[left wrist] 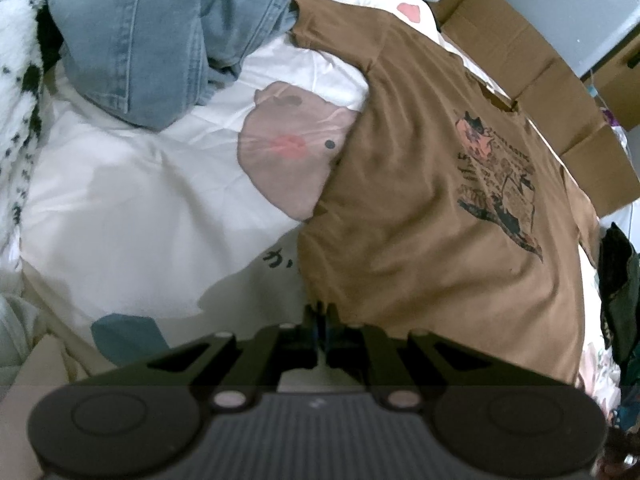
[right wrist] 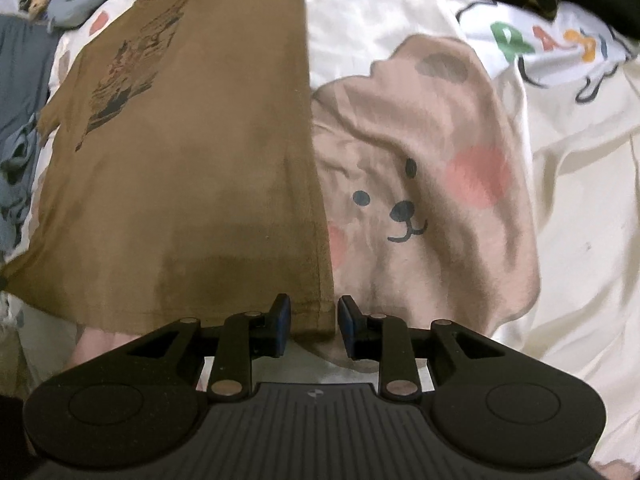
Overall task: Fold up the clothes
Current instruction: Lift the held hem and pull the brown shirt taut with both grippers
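Brown T-shirt [left wrist: 420, 184] lies flat on the bed's bear-print duvet [right wrist: 420, 184], print up. My left gripper [left wrist: 320, 312] has its jaws pinched on the hem corner; my right gripper [right wrist: 313, 322] straddles the other corner, jaws apart (not yet gripping). Next I'd close right, then lift both for the fold.

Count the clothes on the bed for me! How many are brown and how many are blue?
Brown: 1, the T-shirt
Blue: 1, the jeans
Total: 2
More dark clothing shows at the frame edges, too cut off to count.
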A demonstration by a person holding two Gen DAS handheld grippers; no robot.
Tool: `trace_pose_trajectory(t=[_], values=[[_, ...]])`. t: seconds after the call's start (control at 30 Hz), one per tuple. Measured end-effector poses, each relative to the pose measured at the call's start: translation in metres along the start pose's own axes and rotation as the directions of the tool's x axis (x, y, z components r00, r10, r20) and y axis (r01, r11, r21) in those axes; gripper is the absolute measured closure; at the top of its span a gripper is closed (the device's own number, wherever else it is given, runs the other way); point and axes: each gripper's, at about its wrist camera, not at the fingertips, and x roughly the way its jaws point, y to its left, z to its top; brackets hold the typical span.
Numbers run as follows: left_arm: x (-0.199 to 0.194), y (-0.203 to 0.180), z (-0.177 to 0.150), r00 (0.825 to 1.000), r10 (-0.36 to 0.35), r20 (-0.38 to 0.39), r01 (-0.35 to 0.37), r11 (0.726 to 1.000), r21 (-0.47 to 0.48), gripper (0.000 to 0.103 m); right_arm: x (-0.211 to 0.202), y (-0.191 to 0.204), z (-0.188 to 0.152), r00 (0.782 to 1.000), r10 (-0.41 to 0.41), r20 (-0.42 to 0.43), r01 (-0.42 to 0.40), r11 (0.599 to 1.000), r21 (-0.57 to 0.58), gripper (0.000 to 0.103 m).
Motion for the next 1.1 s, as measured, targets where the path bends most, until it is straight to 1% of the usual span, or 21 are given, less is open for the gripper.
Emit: trace_pose_trajectory(t=[0.03,0.1,0.13,0.3,0.4,0.5,0.57,0.63,0.77,0.87,0.97,1.1], values=[[0.000,-0.001,0.000,1.000,-0.001,-0.001,0.001,1.000,0.004,0.100,0.002,-0.001,0.001,1.000,0.001,-0.001,-0.001,1.000,0.017,0.076],[-0.002,-0.002,-0.002,1.000,-0.002,-0.002,0.002,1.000,0.013,0.100,0.000,-0.001,0.003,1.000,-0.002,-0.002,0.002,1.000,0.023,0.094],[-0.002,-0.003,-0.003,1.000,-0.002,-0.002,0.002,1.000,0.016,0.100,-0.003,-0.001,0.004,1.000,-0.005,-0.003,0.005,1.000,0.016,0.100],[-0.004,-0.009,-0.008,1.000,-0.007,0.005,0.007,0.999,0.041,0.100,-0.015,0.001,0.010,1.000,-0.019,-0.004,0.019,1.000,-0.015,0.101],[0.001,-0.014,-0.013,1.000,-0.022,-0.006,0.022,0.998,0.057,0.099,-0.022,0.002,0.014,1.000,-0.028,-0.005,0.028,0.999,-0.034,0.101],[0.008,-0.015,-0.020,0.999,-0.032,-0.031,0.034,0.998,0.055,0.094,-0.025,0.005,0.015,0.999,-0.031,-0.007,0.031,0.999,-0.044,0.101],[0.011,-0.012,-0.025,0.999,-0.028,-0.036,0.030,0.998,0.050,0.087,-0.023,0.009,0.017,0.999,-0.043,-0.013,0.042,0.998,-0.051,0.101],[0.009,-0.007,-0.028,0.999,-0.028,-0.030,0.030,0.999,0.044,0.087,-0.022,0.010,0.019,0.999,-0.051,-0.019,0.050,0.998,-0.047,0.101],[0.002,0.008,-0.030,0.999,-0.034,-0.001,0.034,0.999,0.030,0.087,-0.023,0.011,0.022,0.997,-0.070,-0.019,0.069,0.996,-0.049,0.101],[0.001,0.017,-0.031,1.000,-0.026,0.018,0.025,0.999,0.022,0.087,-0.025,0.012,0.025,0.996,-0.090,-0.018,0.089,0.994,-0.061,0.101],[0.004,0.026,-0.028,0.999,-0.005,0.045,0.005,1.000,-0.003,0.088,-0.026,0.013,0.029,0.994,-0.111,-0.016,0.110,0.991,-0.073,0.101],[0.003,0.037,-0.026,0.994,0.030,0.103,-0.026,0.999,-0.042,0.090,-0.028,0.017,0.034,0.991,-0.137,-0.013,0.135,0.987,-0.091,0.101]])
